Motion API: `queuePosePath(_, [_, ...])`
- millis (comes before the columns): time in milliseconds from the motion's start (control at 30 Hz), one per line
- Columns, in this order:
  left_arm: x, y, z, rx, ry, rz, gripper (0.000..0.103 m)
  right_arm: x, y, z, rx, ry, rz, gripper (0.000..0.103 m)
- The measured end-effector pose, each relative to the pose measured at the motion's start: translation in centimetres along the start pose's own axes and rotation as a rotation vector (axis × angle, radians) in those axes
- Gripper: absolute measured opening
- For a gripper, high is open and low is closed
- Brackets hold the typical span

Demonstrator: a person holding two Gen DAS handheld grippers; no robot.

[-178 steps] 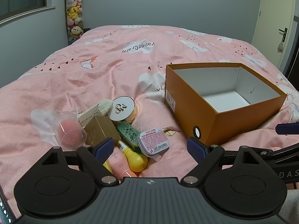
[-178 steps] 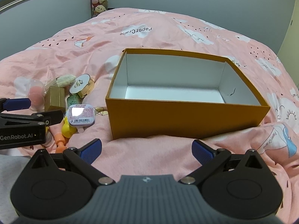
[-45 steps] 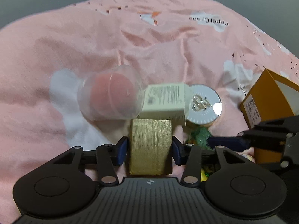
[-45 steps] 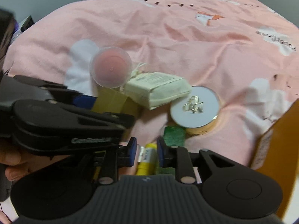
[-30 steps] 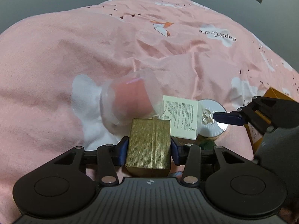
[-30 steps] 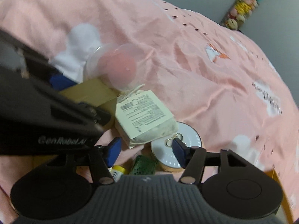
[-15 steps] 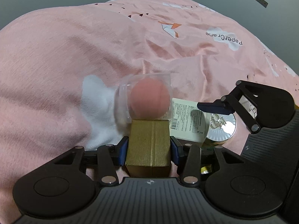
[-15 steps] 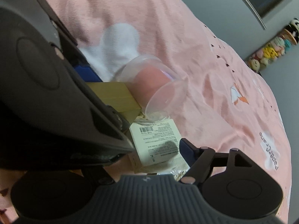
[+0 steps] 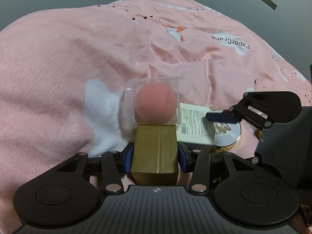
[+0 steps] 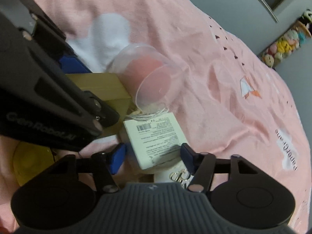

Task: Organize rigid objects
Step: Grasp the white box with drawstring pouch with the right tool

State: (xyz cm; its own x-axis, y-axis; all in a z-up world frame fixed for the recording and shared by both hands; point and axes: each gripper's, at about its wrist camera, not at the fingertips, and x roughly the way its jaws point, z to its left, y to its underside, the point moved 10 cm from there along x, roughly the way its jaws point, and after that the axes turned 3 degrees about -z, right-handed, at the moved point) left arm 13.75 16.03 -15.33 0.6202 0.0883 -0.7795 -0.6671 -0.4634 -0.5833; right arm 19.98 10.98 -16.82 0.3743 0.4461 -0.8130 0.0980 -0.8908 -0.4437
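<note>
My left gripper is shut on a gold ribbed box, held just above the pink duvet. A clear jar with a pink sponge lies on its side right behind the box. To the jar's right is a cream labelled box. My right gripper straddles this box and its jaws are closing. The right pad is at the box's edge, while the left pad shows a small gap. A round white compact lies under the cream box.
A yellow item lies low under the left gripper's body. Plush toys stand by the far wall. Open duvet stretches left and behind the pile. The two grippers are very close together.
The right gripper has rolled and come in beside the left one, over the cream box, and its jaws have narrowed around it. The left gripper has kept still with the gold box.
</note>
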Motion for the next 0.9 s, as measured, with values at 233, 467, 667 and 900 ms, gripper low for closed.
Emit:
queuePosePath(233, [-0.5,0.0,0.0,-0.009,0.001,-0.013,0.051,-2.0,-0.5,-1.5,0.112,-0.020,-0.023,0.000])
queuePosePath(467, [-1.2,-0.4,0.2,-0.019,-0.012,-0.042,0.051,-2.5,0.0,-1.2,0.088,-0.069,-0.029,0.051])
queuePosePath(667, [-1.0,-0.6,0.7,-0.044,0.010,-0.029,0.051,-1.3,0.0,1.5,-0.134,-0.082,-0.005,0.058])
queuePosePath(900, [-0.6,-0.8,0.9,-0.046,0.010,-0.021,0.051,0.2,0.1,2.3,-0.236,-0.036,-0.016,0.071])
